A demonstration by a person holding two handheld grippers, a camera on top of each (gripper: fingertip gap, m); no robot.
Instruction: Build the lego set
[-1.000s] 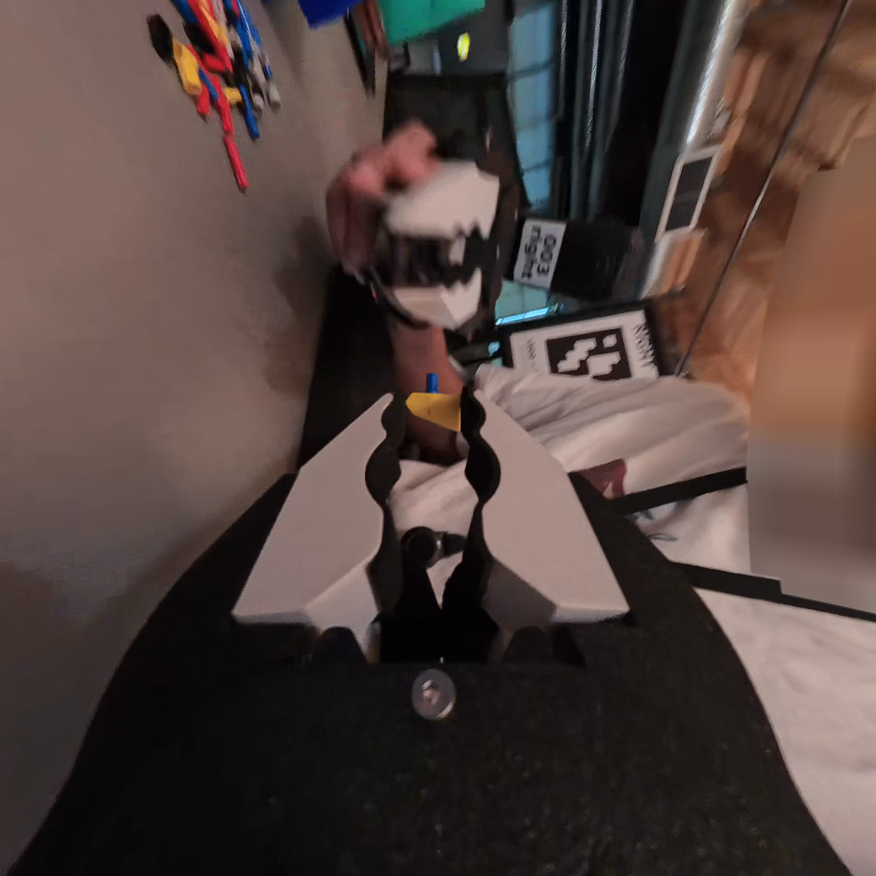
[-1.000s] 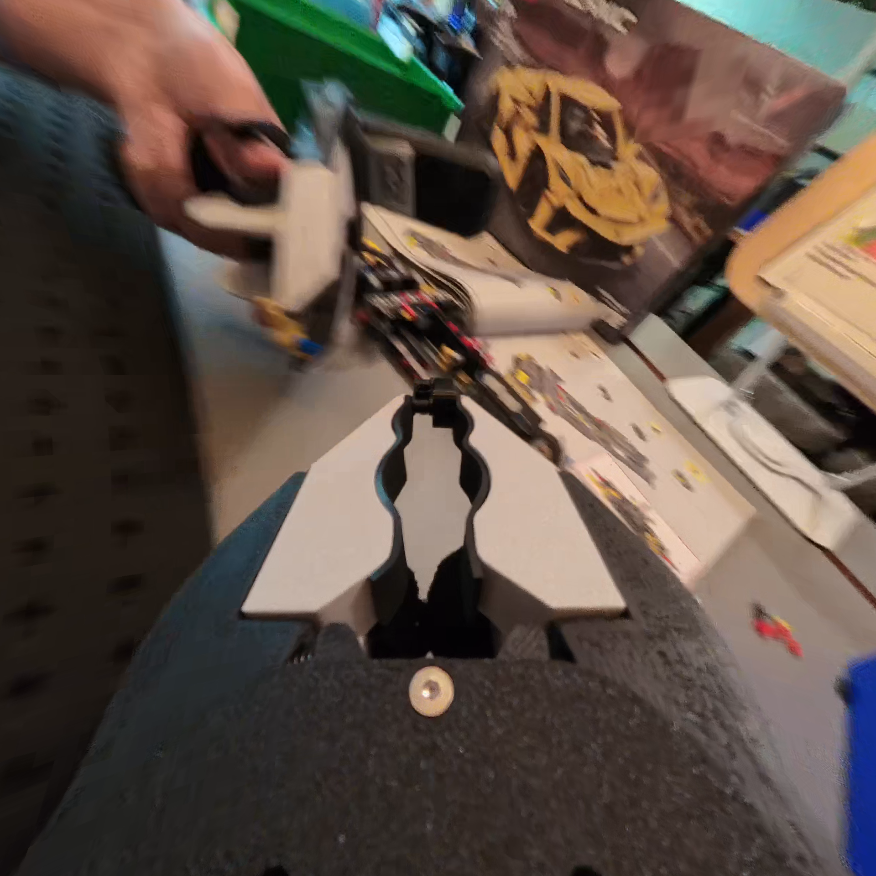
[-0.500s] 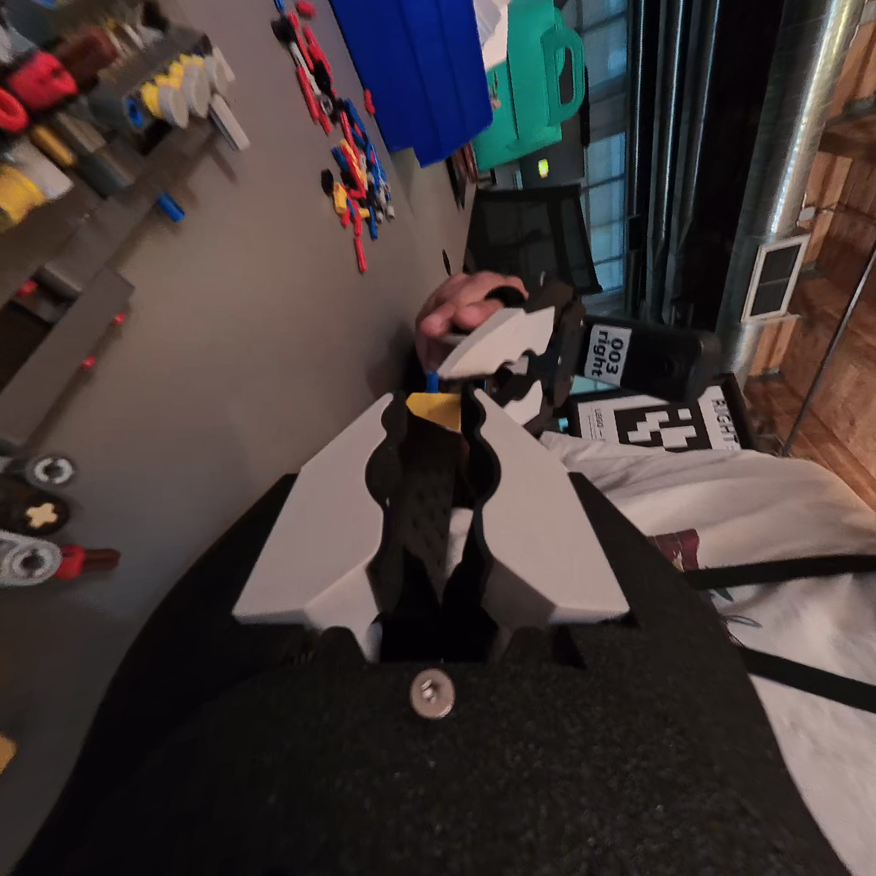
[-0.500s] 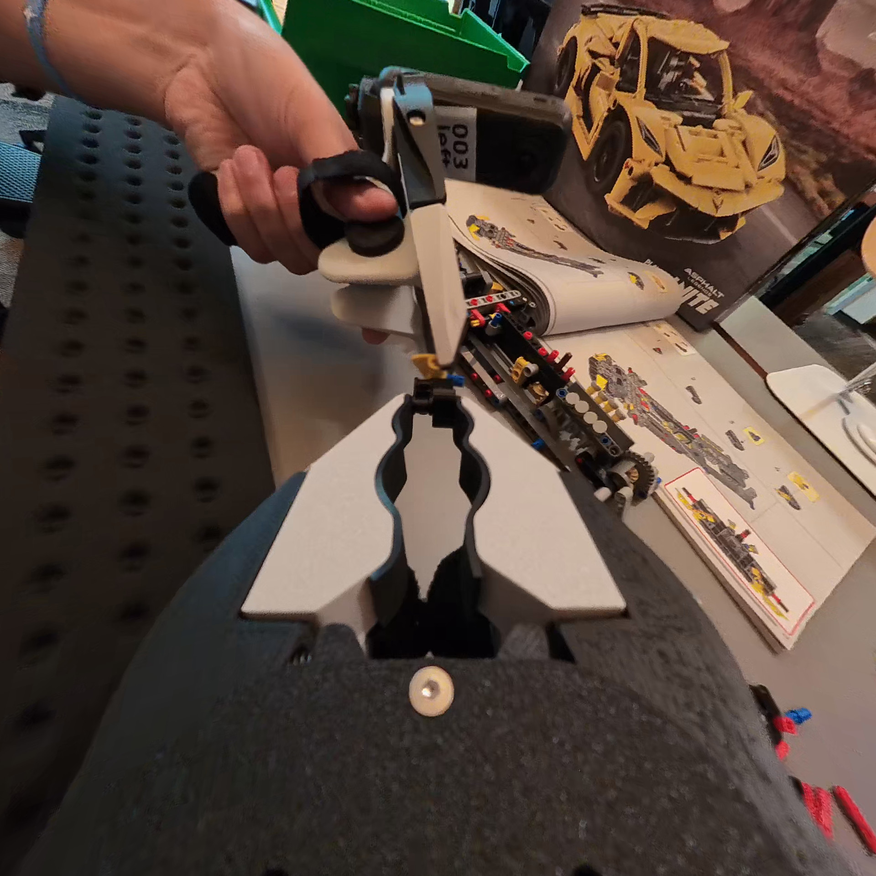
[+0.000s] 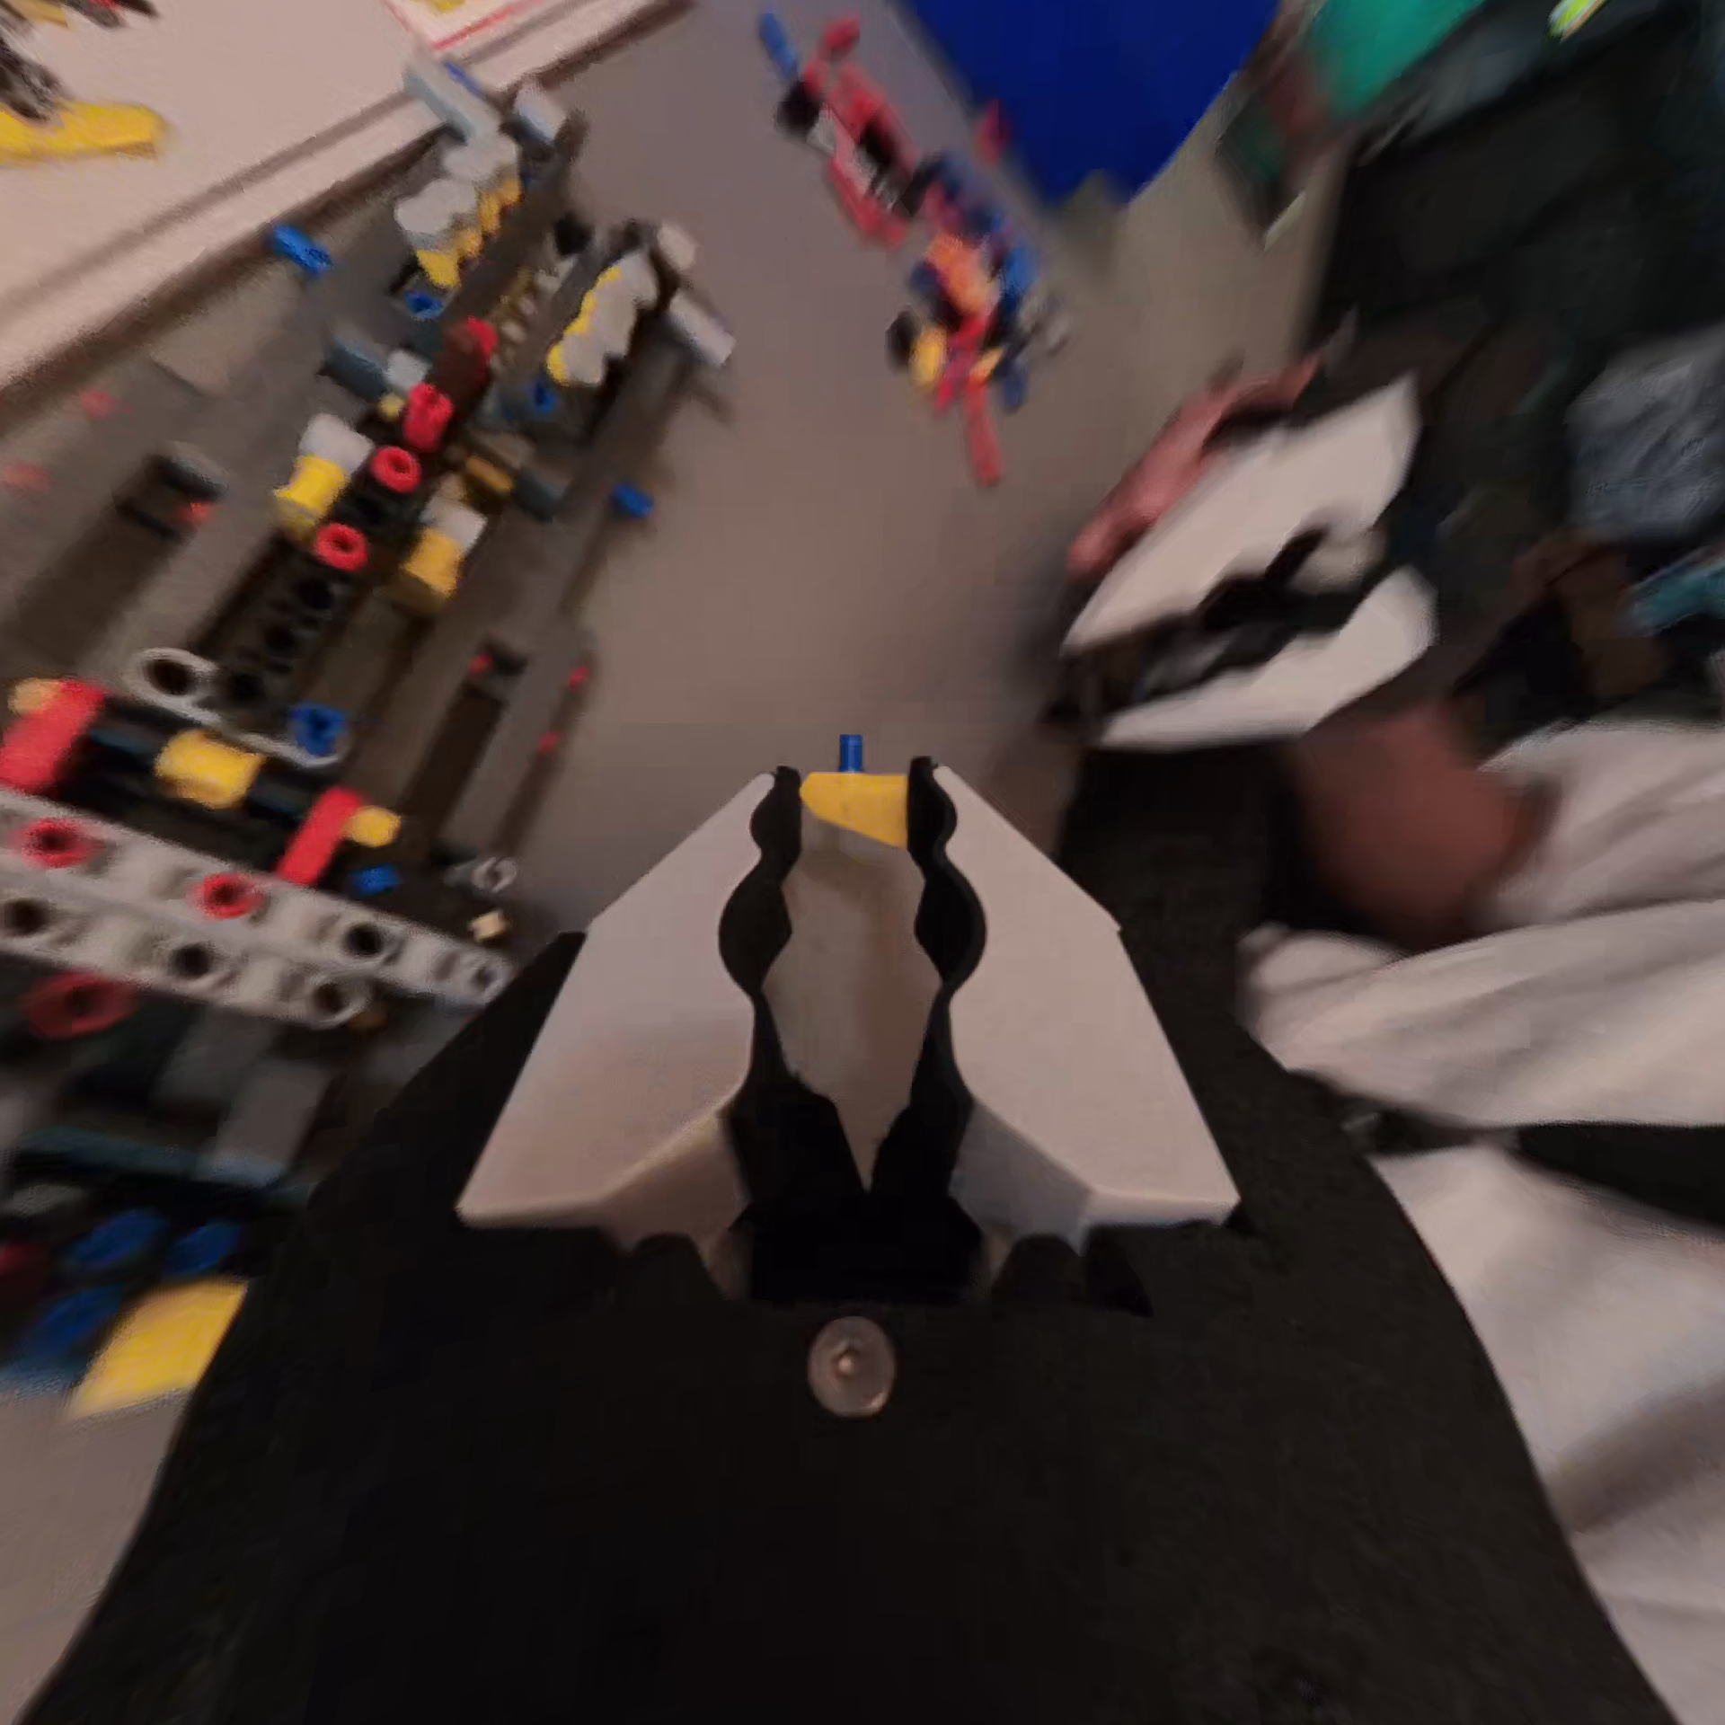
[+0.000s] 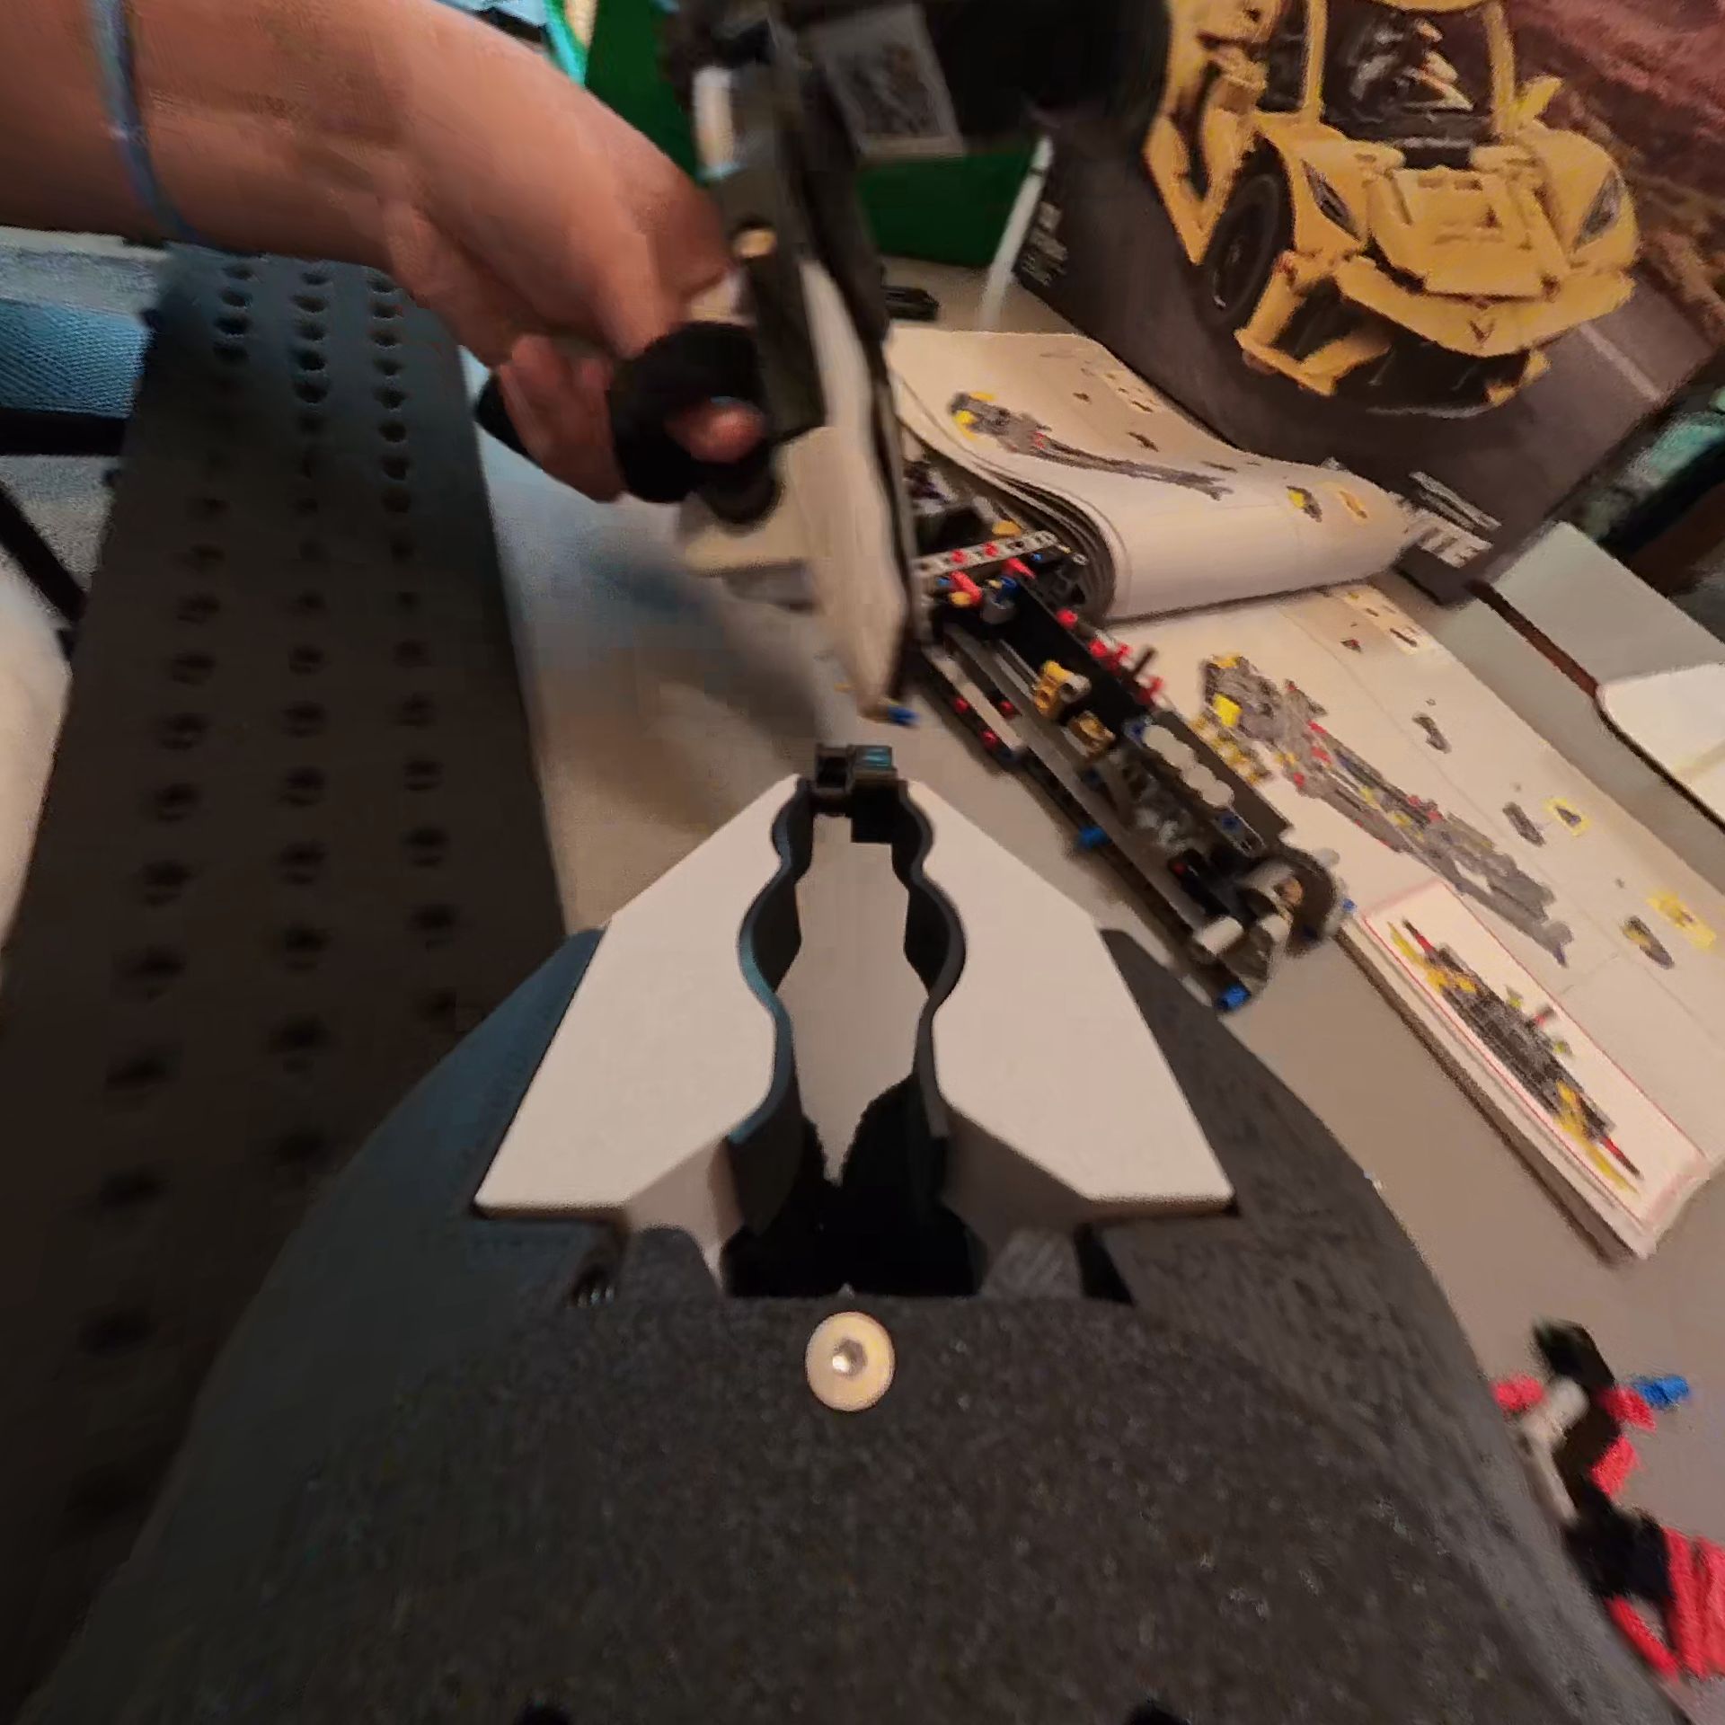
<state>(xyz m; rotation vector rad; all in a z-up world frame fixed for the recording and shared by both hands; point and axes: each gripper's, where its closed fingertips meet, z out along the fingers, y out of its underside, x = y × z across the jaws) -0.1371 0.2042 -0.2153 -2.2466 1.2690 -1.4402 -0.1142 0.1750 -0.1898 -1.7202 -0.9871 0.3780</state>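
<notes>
Left wrist view shows the left tool closed on a small yellow piece, which sits right between the two tips. A short blue pin comes out of the yellow piece and points forward, away from the camera, along the line of the fingers. Below and to the left lies the long car frame on the grey bench; it is blurred, but its long axis runs from the lower left to the upper middle of the picture. A group of loose red, blue and yellow parts lies farther away, near a blue bin. The right tool shows at the right side, blurred, well apart from the yellow piece.

Right wrist view shows the right tool closed on a small black piece at its tips; this piece stands out a little forward of the tips. Just ahead of it the left tool hangs with its tips pointing down toward the bench, held by a hand. Its tips are near the black piece but apart from it. The car frame lies just to the right, beside an open instruction book, and its long axis goes from the upper middle to the lower right. A box with a yellow car picture stands behind the book.
</notes>
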